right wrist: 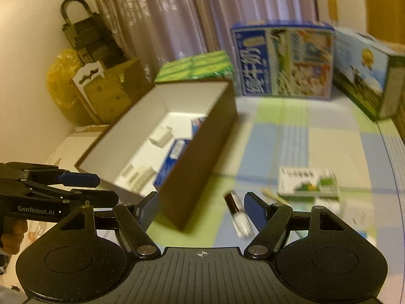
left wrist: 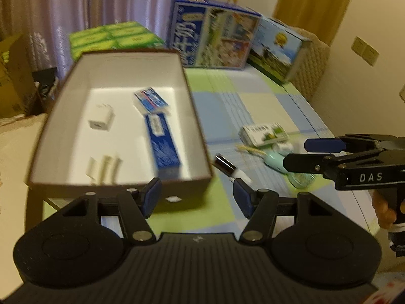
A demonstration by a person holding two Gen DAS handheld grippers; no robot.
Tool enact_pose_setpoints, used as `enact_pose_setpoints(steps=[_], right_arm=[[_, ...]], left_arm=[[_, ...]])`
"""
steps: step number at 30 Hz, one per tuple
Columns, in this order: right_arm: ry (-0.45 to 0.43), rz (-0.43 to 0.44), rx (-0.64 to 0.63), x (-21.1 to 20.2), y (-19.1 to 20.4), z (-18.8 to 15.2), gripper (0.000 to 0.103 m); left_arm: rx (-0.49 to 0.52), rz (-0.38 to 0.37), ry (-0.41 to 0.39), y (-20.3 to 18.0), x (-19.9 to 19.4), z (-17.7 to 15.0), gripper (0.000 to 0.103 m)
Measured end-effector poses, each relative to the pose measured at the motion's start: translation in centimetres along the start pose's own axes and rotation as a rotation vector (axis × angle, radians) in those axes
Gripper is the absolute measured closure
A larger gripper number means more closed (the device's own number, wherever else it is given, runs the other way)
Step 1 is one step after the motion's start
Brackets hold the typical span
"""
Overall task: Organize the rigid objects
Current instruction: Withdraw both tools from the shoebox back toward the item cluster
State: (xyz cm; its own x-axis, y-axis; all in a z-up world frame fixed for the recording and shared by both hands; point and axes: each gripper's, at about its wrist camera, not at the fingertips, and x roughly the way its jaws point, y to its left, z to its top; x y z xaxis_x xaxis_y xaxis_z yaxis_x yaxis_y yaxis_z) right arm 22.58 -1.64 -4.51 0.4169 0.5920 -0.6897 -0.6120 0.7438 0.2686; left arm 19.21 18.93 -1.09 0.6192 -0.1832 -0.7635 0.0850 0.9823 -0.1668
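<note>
An open brown box (left wrist: 195,116) with a white inside sits on the checked tablecloth; it also shows in the right wrist view (right wrist: 200,157). Inside lie a long blue carton (left wrist: 163,143), a smaller blue-white pack (left wrist: 150,100), a white adapter (left wrist: 101,119) and small white pieces (left wrist: 105,168). On the cloth to its right lie a small dark-and-white vial (left wrist: 227,167) (right wrist: 238,214), a green-white carton (left wrist: 264,134) (right wrist: 307,182) and a mint-coloured item (left wrist: 274,160). My left gripper (left wrist: 198,197) is open and empty at the box's near corner. My right gripper (right wrist: 202,210) is open and empty beside the vial.
Large printed cartons (left wrist: 212,38) and a green pack (left wrist: 114,36) stand at the back of the table. Cardboard boxes (right wrist: 114,88) and a yellow bag (right wrist: 63,76) stand on the floor left. The table's right edge (left wrist: 329,131) runs near the wall.
</note>
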Motion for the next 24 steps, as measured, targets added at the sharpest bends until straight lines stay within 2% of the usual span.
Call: enact_pose_setpoints(steps=[11,20,24], right_arm=[[0.057,-0.064,0.099,-3.6,-5.3,-3.7,0.032],[0.085,-0.144,0.154,-5.3,-9.9,-5.5,0.032],[0.098,-0.173,0.174,-5.6,-11.9,-6.2,0.032]], left_arm=[[0.046,-0.017,0.07,-5.8,3.3,-2.2,0.045],[0.059,-0.019,0.082,-8.8,6.4,-3.4,0.045],[0.048,0.003,0.087,-9.7,8.0,-3.8,0.046]])
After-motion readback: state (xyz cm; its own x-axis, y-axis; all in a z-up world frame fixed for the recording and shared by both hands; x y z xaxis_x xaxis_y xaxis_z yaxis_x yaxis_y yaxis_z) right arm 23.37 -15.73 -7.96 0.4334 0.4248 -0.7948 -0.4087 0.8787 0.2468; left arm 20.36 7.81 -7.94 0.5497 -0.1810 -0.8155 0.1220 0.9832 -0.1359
